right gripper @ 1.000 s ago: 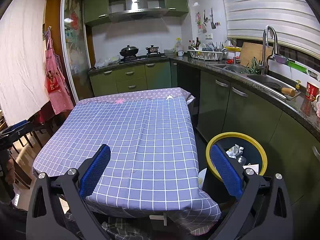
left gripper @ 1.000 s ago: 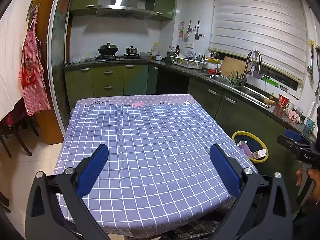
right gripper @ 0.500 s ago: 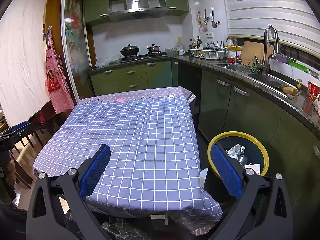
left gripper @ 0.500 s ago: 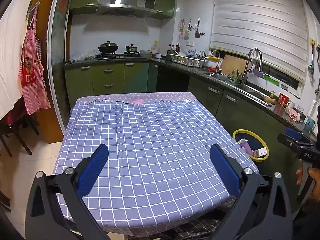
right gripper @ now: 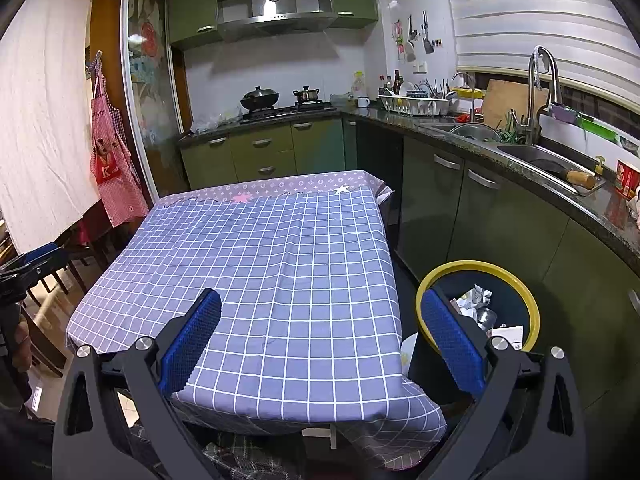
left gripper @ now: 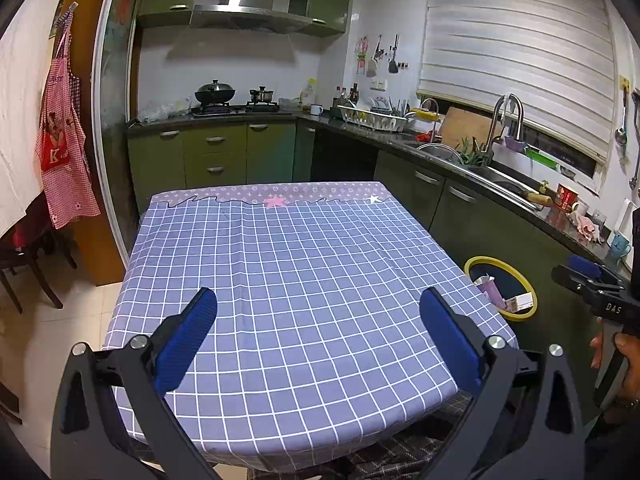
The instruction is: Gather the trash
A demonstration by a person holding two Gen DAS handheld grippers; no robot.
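While spread wide over the table's near edge, both grippers empty: left gripper point(left gripper: 318, 336) and right gripper point(right gripper: 320, 338), ribbed blue pads point(left gripper: 186, 340) on black frames, nothing between them. Beyond, smooth blue grid-checked tablecloth point(left gripper: 288, 264), lilac patterned band along the far edge. Off the table's right edge, on the floor, round dark bin point(right gripper: 520, 296) with yellow rim; inside, crumpled white paper trash point(right gripper: 478, 295) and a card, partly hidden behind the right pad point(right gripper: 452, 342); other contents hard to make out
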